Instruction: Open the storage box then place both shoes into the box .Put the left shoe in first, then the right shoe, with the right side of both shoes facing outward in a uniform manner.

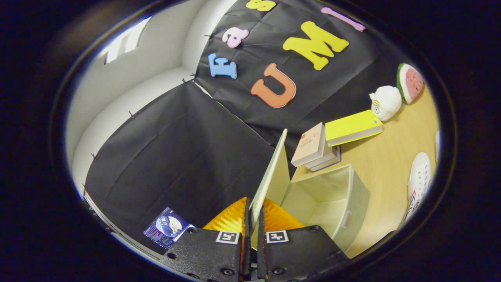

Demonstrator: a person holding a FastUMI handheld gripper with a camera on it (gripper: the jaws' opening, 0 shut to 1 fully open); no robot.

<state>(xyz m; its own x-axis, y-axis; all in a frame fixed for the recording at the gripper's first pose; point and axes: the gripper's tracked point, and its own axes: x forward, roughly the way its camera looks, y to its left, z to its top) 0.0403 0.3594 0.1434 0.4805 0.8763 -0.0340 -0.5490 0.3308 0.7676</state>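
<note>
Gripper view: lid of the storage box [328, 203] pinched and raised, the box standing open on the wooden table [391, 156].

The lid [272, 172] stands nearly upright, its free edge caught between the two fingers of the gripper [253, 219], which are closed down to a thin gap with both pressing on the panel. Inside, the box looks empty. A white shoe [418, 184] lies on the table beyond the box, well apart from it; stacked books [319, 147], a yellow book [354, 127], a white plush toy [385, 102] and a watermelon toy [410, 83] sit farther back. The risk is that the thin lid slips from the pinch, or falls shut once released, blocking the shoes.
</note>
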